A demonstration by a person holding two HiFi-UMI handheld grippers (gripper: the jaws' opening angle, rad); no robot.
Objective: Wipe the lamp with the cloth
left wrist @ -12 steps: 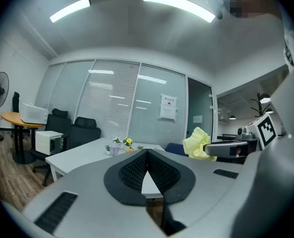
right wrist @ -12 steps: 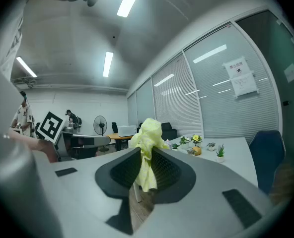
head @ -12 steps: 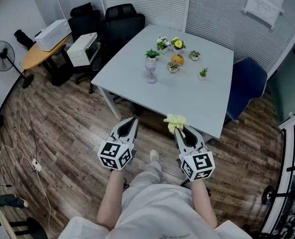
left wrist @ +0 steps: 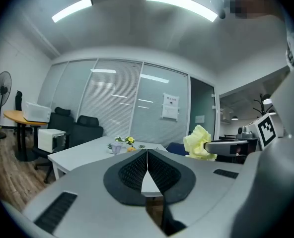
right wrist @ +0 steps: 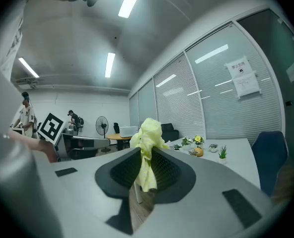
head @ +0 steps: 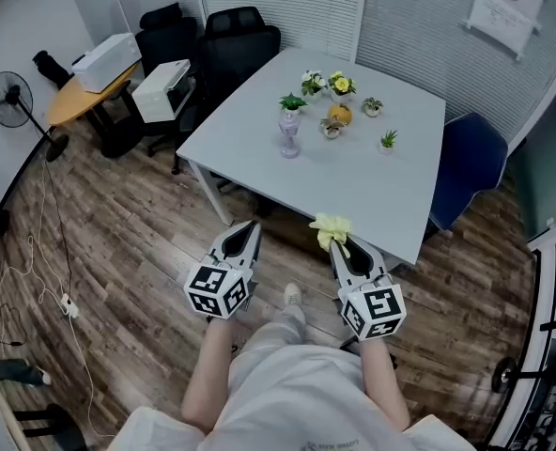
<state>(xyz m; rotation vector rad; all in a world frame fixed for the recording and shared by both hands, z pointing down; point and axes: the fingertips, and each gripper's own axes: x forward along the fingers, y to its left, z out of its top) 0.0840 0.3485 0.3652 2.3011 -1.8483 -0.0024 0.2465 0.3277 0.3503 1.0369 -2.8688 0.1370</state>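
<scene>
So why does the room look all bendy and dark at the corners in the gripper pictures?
Left gripper view: the wide lens bends the ceiling light into an arc and blackens the corners. Right gripper view: same bulge, yet the yellow cloth looks sharp. Head view: only slight bending, the white table evenly lit.

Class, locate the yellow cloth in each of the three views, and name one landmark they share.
Head view: yellow cloth just below centre, at the right gripper's tip.
Left gripper view: right of centre, at that same gripper's tip.
Right gripper view: centre, clamped between the jaws.
Shared landmark: the white table with small potted plants.
</scene>
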